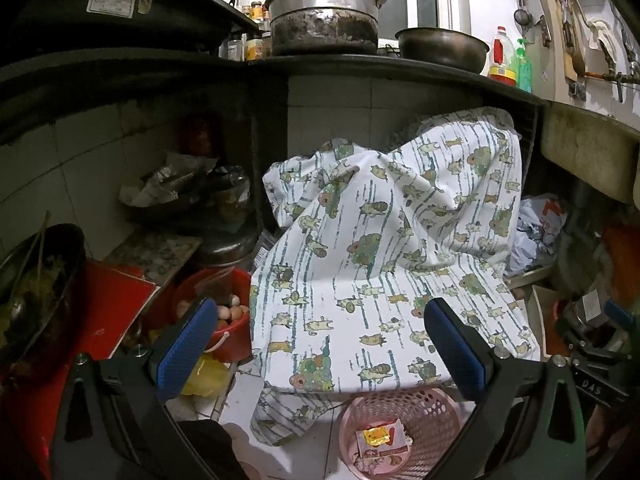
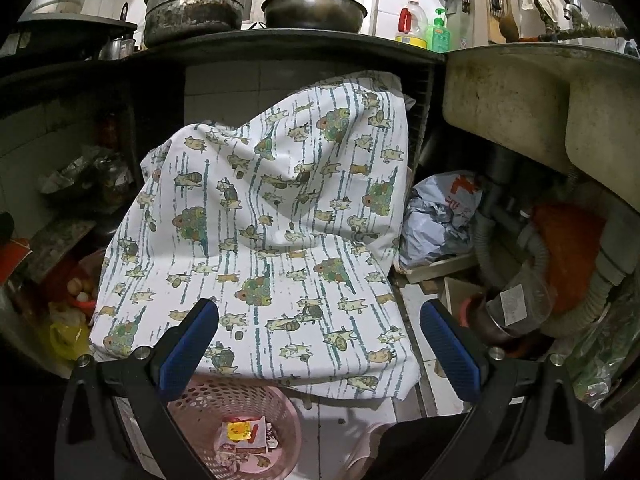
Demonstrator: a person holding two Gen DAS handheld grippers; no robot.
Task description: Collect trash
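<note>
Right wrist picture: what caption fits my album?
Open right gripper above pink plastic mesh basket holding wrappers, facing patterned white cloth.

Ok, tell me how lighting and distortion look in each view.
Left wrist: fisheye bends the counter edge; the left shelves are dark, the printed cloth bright but readable. Right wrist: same curving; the sink underside is dim, corners black.

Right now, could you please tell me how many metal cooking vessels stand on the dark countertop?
2: a large lidded aluminium pot towards the left, and a dark round metal bowl just right of it. Others may be hidden beyond the frame's left edge.
</note>
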